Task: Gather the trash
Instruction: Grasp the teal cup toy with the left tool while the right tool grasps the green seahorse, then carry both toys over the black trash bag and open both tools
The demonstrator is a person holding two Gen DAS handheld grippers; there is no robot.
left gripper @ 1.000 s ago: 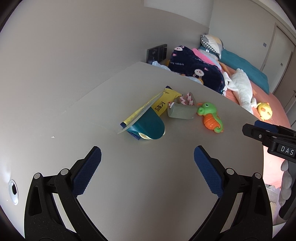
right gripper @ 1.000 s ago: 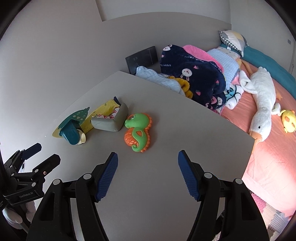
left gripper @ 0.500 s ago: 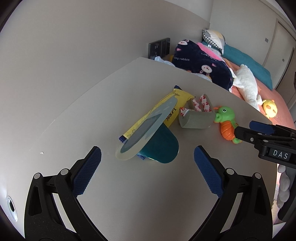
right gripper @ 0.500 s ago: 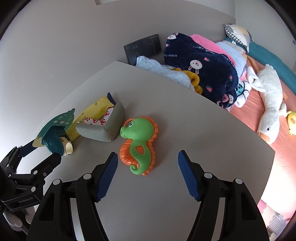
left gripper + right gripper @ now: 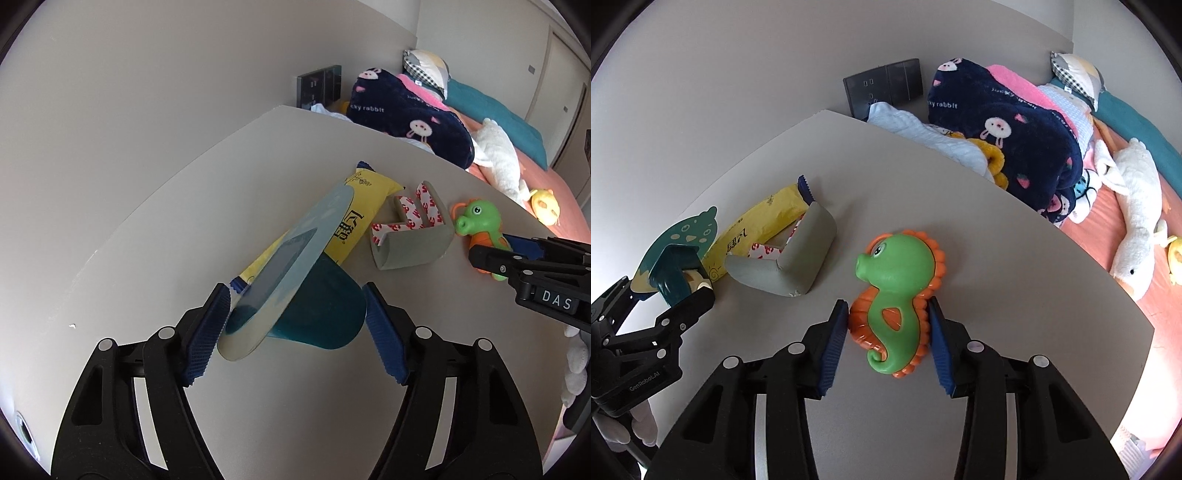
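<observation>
Wrapper [image 5: 354, 214] and grey corner guard [image 5: 798, 264] lie between both closing grippers.

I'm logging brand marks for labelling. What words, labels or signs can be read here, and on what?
"DAS": right gripper, on its body, left wrist view.
"GenRobot.AI": left gripper, on its body, right wrist view.
"lucky rabbit": navy blanket, partly cut off in the left view.
Yellow wrapper: large black Chinese characters, not clearly readable.
Grey corner guard: red marks on white tape, too small to read.
</observation>
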